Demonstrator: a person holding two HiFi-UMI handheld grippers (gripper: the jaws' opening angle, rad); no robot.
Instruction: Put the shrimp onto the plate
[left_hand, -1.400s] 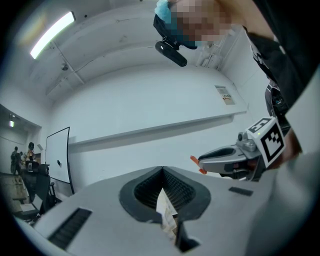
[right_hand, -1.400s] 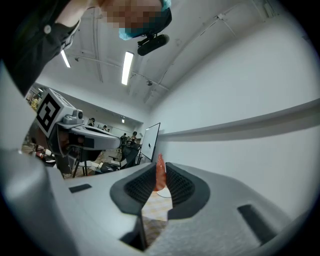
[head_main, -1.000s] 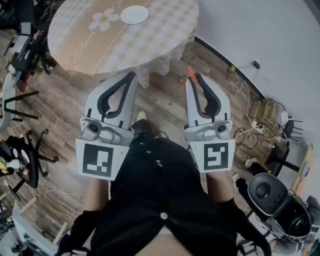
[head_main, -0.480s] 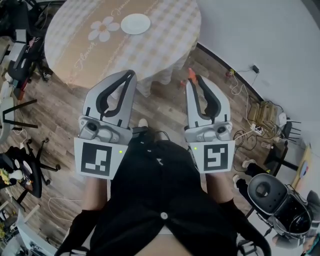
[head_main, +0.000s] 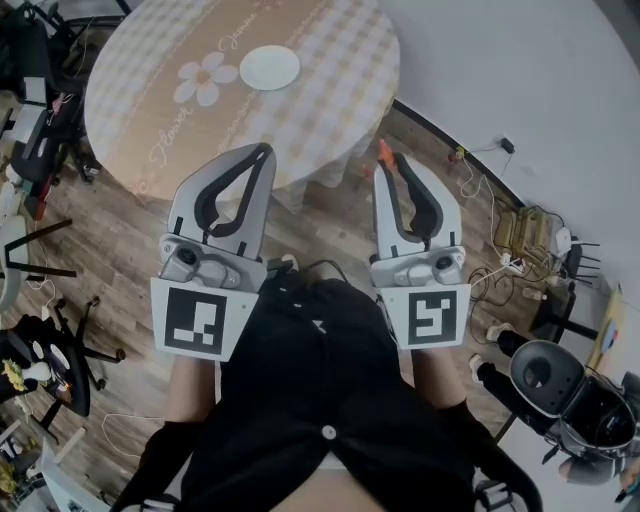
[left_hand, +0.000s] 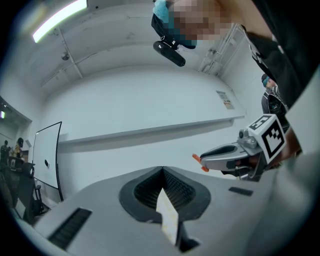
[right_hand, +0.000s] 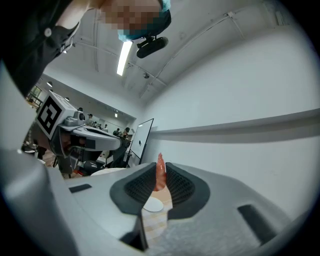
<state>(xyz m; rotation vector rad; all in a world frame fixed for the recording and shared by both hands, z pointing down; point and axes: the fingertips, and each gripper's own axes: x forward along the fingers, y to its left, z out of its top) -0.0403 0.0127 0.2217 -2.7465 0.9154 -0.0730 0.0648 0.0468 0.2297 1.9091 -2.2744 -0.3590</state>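
Observation:
An orange shrimp is pinched at the tips of my right gripper, which is shut on it; in the right gripper view the shrimp stands up between the dark pads. My left gripper is shut with nothing in it, held level with the right one in front of the person's body. A small white plate lies on the round checked table, well ahead of both grippers; the plate shows through the jaw gap. From the left gripper view, the right gripper carries the shrimp.
The round table has a flower print left of the plate. Wooden floor lies below, with chairs and stands at the left, cables and a power strip at the right wall, and a round black appliance at lower right.
The table and plate have drifted lower and nearer in the head view, as the view moved toward them. Both grippers keep their pose, the shrimp still held.

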